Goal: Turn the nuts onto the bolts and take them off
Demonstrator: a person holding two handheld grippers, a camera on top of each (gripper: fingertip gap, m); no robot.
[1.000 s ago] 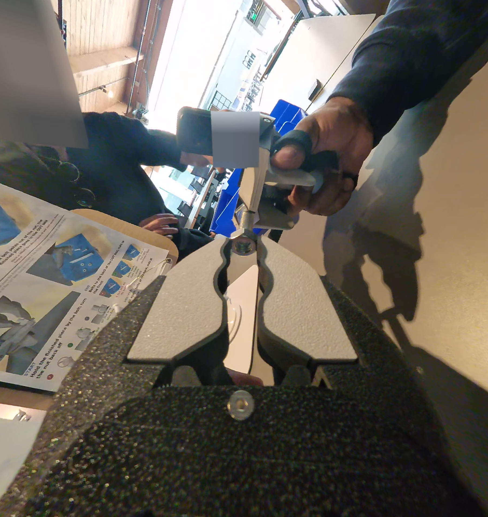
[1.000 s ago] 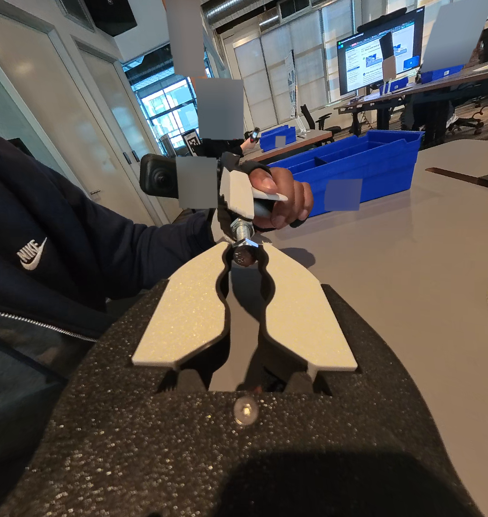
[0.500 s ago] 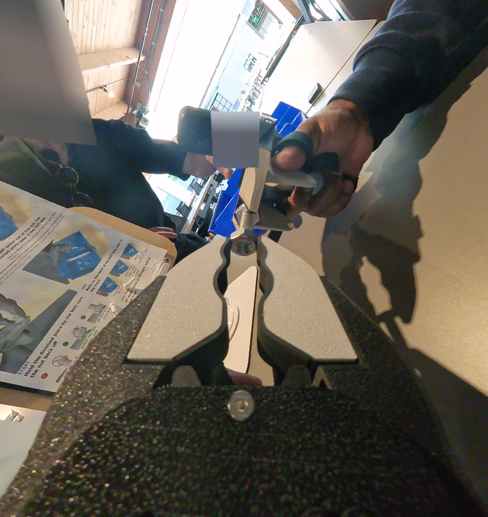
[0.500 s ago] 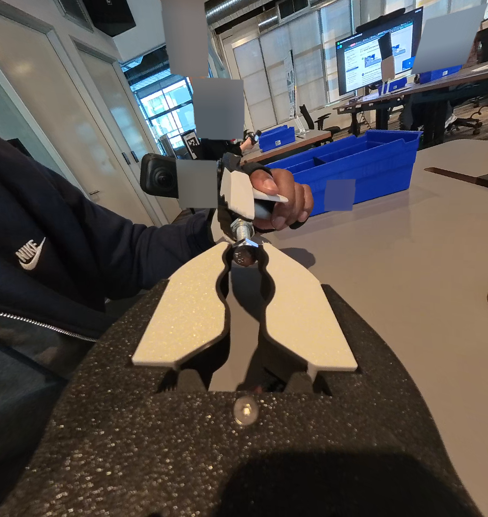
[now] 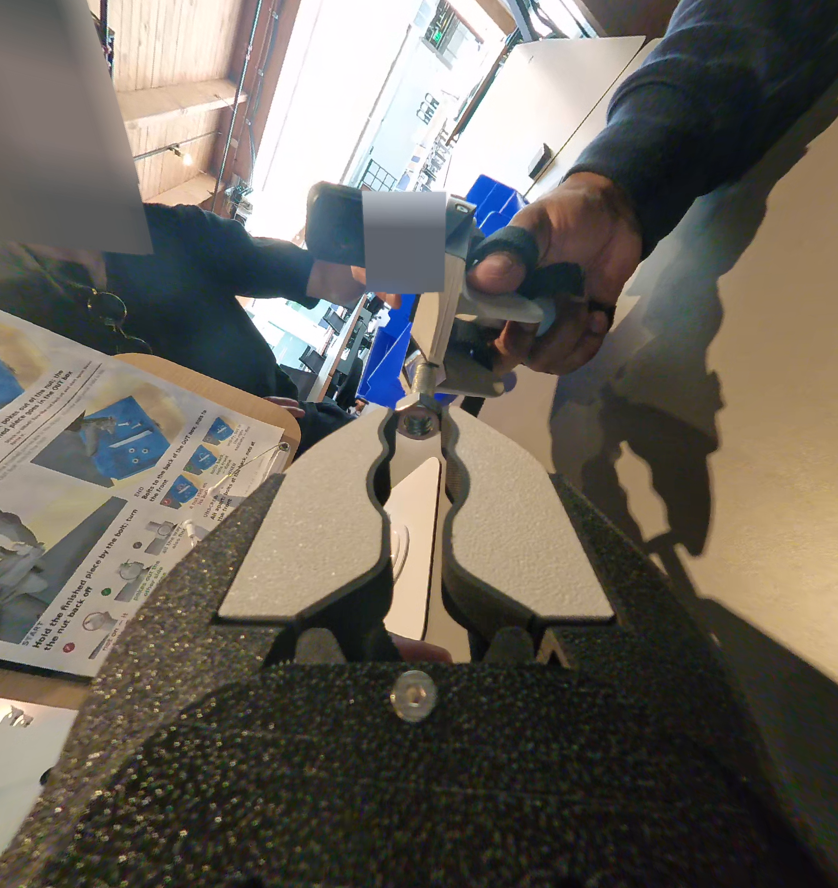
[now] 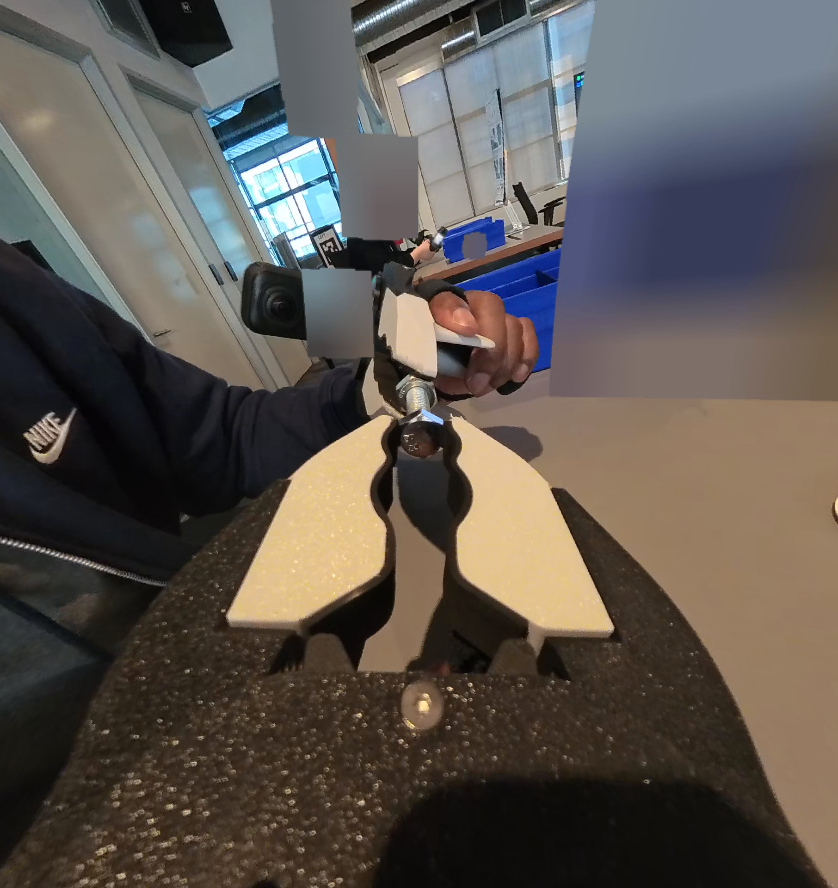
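- One bolt (image 6: 419, 406) and one nut (image 5: 418, 423) in play, held in the air above the grey desk (image 6: 671, 480), between the two grippers.
- Left gripper (image 5: 418, 425): jaws pinching the nut; its threaded bore faces the camera and looks empty.
- Right gripper (image 6: 419, 439): jaws clamped on the bolt's hex head, shank pointing away toward the other tool.
- In the right wrist view the nut sits at the far end of the shank, so only the first threads seem engaged.
- Judgement: either just started on or nearly off; cannot tell which.
- Pose: tools face tip to tip, nearly in line. Left hand (image 6: 484, 346) and right hand (image 5: 566, 274) each wrap a grip, finger on trigger.
- Printed instruction sheet (image 5: 71, 480) lies beside the left tool; blue bin (image 6: 523, 293) beyond.
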